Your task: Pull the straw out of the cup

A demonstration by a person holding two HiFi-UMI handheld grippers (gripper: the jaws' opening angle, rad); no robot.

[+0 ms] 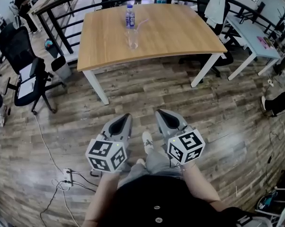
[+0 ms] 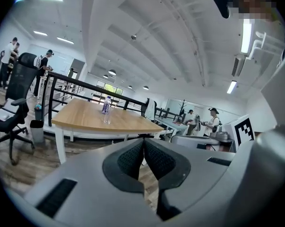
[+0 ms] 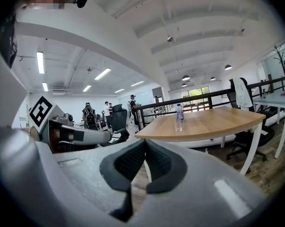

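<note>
A clear cup (image 1: 132, 38) stands on the wooden table (image 1: 180, 34) with a pale straw (image 1: 142, 23) leaning out of it to the right. The cup (image 2: 106, 117) shows small and far off in the left gripper view, and the cup (image 3: 178, 124) again in the right gripper view. My left gripper (image 1: 125, 117) and right gripper (image 1: 160, 113) hang side by side over the floor, well short of the table. Both are shut with nothing between their pads.
A water bottle (image 1: 129, 16) stands just behind the cup. A black office chair (image 1: 24, 63) sits at the left, another chair (image 1: 213, 8) and a white desk (image 1: 251, 37) at the right. A black railing (image 1: 76, 1) runs behind the table. People stand in the background.
</note>
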